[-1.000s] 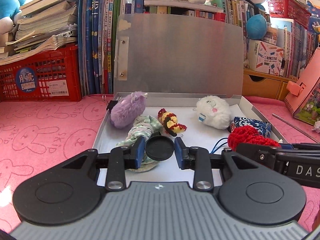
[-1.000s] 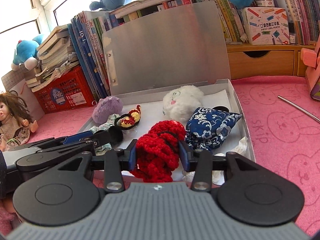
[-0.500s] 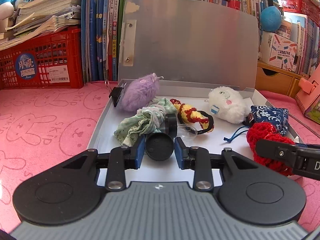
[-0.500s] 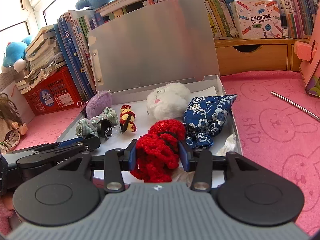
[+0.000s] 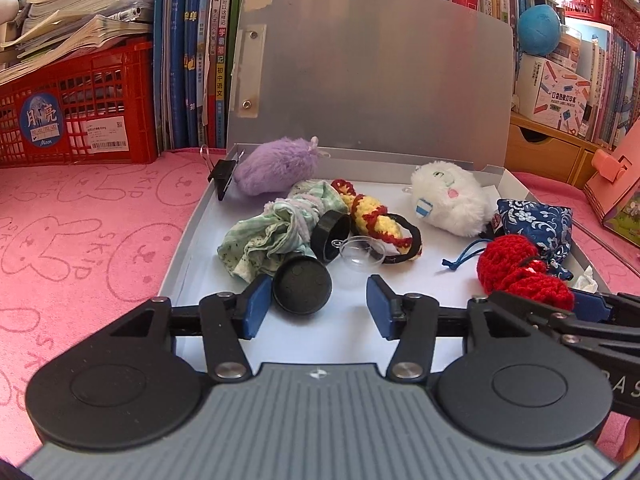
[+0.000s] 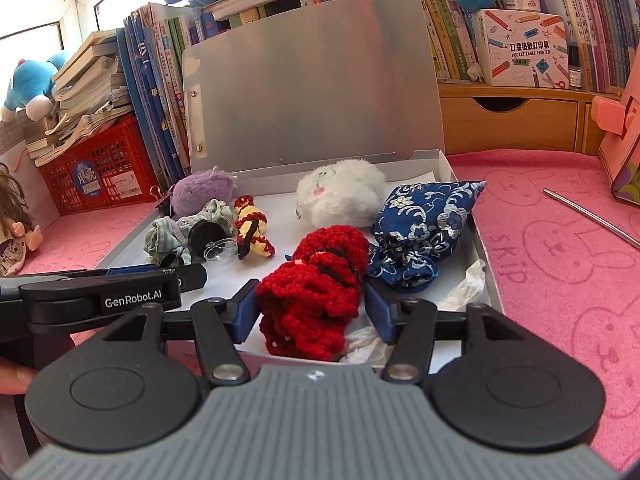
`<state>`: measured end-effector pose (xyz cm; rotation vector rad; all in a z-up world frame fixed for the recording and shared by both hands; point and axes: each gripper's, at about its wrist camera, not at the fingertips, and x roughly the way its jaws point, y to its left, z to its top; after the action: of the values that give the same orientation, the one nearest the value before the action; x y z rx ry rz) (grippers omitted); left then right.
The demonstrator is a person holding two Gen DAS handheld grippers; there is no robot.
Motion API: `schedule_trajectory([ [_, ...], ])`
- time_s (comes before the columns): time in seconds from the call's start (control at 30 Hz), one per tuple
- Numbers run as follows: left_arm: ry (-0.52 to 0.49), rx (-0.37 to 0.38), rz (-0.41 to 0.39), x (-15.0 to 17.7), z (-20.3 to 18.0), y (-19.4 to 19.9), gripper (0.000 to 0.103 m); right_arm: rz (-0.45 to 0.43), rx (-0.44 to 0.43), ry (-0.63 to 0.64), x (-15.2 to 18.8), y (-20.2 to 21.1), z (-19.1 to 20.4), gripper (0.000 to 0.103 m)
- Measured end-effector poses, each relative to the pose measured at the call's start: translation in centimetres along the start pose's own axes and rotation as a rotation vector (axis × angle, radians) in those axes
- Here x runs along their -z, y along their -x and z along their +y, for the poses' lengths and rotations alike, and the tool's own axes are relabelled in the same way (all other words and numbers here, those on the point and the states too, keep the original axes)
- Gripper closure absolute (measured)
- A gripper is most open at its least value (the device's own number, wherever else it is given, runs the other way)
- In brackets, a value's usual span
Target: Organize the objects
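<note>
Both jaws are opening to drop stuff in the box: left hand-held gripper releasing the black cap, right hand-held gripper, at 3 o'clock, loosening off the red crochet piece.

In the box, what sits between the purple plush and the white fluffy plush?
The yellow-and-red crochet piece with a black band, lying on the open box's floor between the purple plush and white plush; clearest in the right wrist view.

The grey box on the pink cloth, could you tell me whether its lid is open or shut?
Open. The lid stands nearly upright behind the tray, leaning against the books, and the soft toys inside lie uncovered.
</note>
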<state>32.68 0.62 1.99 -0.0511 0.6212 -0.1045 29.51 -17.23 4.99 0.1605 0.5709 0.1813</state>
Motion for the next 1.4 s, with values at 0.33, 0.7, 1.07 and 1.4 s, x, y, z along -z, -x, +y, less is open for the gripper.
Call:
schedule_trajectory([
  [0.33, -0.031, 0.004, -0.048, 0.8, -0.7, 3.7, 0.015, -0.051, 0.031, 0.027, 0.4, 3.5, 0.1, 0.023],
  [0.7, -0.018, -0.039, -0.090, 3.3, -1.0, 9.8, 0.002, -0.059, 0.071, 0.034, 2.1, 8.1, 0.0, 0.017],
  [1.07, 0.013, -0.078, -0.030, 6.9, -0.5, 13.1, 0.000, -0.019, 0.083, 0.072, 5.1, 11.8, 1.1, 0.015],
  [1.4, -0.003, -0.077, 0.005, 9.5, -0.2, 14.6, 0.000, 0.011, 0.110, 0.100, 7.5, 13.3, 1.9, 0.014],
])
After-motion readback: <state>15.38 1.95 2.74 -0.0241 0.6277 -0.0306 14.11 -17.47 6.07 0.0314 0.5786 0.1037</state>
